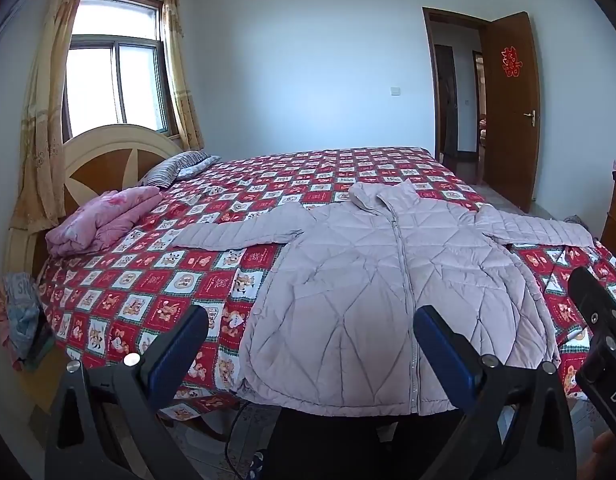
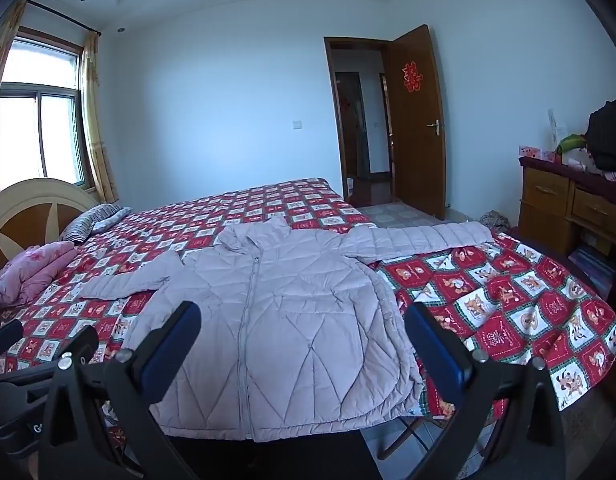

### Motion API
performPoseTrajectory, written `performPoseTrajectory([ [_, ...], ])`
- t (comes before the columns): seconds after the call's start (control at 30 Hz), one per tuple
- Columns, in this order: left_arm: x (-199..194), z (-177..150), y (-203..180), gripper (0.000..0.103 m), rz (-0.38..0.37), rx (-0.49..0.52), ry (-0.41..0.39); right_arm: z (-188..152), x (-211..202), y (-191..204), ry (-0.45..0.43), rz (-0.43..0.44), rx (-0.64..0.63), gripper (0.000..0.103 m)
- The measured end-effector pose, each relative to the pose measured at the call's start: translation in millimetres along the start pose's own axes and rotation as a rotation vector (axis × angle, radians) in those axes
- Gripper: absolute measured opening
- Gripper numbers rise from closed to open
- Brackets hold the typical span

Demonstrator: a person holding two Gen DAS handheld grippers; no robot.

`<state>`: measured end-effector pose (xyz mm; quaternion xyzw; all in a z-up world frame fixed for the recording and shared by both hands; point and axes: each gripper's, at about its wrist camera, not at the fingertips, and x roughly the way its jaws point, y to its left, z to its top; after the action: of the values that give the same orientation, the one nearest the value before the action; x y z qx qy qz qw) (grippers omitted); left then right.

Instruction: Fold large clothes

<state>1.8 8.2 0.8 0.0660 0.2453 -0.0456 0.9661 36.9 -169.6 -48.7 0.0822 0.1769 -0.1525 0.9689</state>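
A pale lilac quilted jacket [image 1: 371, 280] is spread flat, front up and zipped, on the near side of a bed [image 1: 268, 184] that is covered by a red and white patchwork quilt. Its collar is turned toward the far side of the bed and its hem is laid along the near edge, slightly overhanging it. Both sleeves are stretched out sideways; the left sleeve [image 1: 236, 230] is laid toward the headboard, and the right sleeve [image 2: 419, 238] is extended to the foot-end corner of the bed, where the quilt drops over the edge.

The left tongs [image 1: 309, 350] are held fully apart above the hem, the lower left part of the jacket being framed between the blue pads. Nothing is gripped or touched by them. The right tongs [image 2: 302, 344] are likewise spread wide over the lower right part of the jacket, with nothing clamped and no contact seen.

Open quilt is left on the far side of the jacket and toward the headboard, where a folded pink blanket [image 1: 104, 218] and a striped pillow [image 1: 176, 166] are placed well apart from the left sleeve. Past the foot end, a wooden cabinet [image 2: 567, 208] loaded with items is seen near the right sleeve's cuff. An open wooden door [image 2: 417, 120] is seen in the far wall.
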Motion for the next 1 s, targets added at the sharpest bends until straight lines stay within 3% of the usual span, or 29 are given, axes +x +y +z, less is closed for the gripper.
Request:
performPoseTrajectory([
  [1.0,1.0,1.1,-1.3,0.102,-0.004,-0.003,0.012,-5.9,3.5,1.9,0.024,0.008,0.005,0.103],
])
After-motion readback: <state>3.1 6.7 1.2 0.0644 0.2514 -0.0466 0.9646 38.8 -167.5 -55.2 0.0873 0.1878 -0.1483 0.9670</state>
